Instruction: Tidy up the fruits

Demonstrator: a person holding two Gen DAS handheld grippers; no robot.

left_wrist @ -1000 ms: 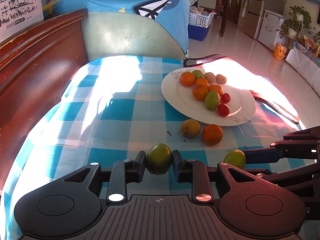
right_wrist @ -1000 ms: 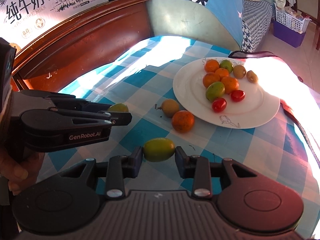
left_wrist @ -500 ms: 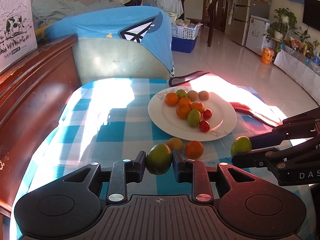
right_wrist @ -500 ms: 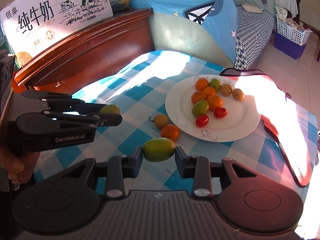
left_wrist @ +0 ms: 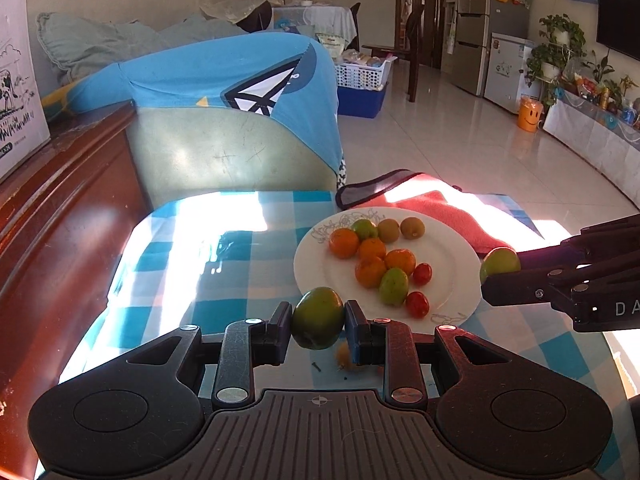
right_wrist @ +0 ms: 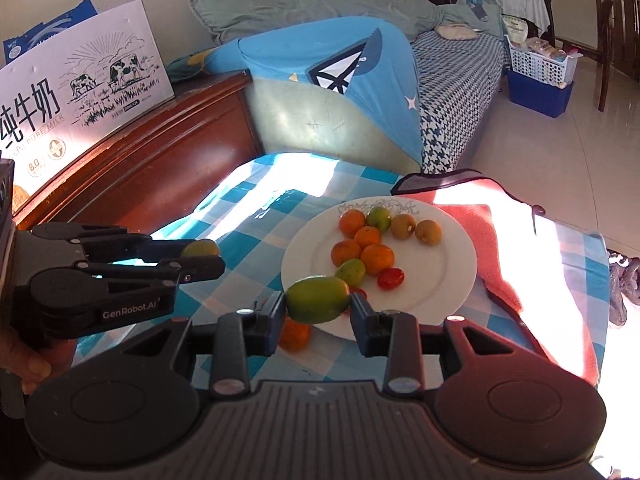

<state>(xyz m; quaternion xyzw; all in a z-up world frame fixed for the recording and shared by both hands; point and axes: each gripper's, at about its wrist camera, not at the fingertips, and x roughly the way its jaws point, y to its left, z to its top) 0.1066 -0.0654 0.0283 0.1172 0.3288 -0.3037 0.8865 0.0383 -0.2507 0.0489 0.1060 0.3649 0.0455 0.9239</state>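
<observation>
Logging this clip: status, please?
Left gripper shut on green fruit. Right gripper shut on another green fruit. Plate ahead, half full. Nothing in the way.

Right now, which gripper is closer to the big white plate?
Right. The right gripper holds its green fruit over the white plate's near rim; the left gripper, gripping another, hangs off beside the plate, over the tablecloth.

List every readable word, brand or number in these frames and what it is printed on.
"GenRobot.AI": side of the left gripper body.
"纯牛奶", "PURE MILK", "8.0": white milk carton, first letters cut off.
"DA": right gripper body, rest cut off.
Carton's smaller print: too small to read.
</observation>
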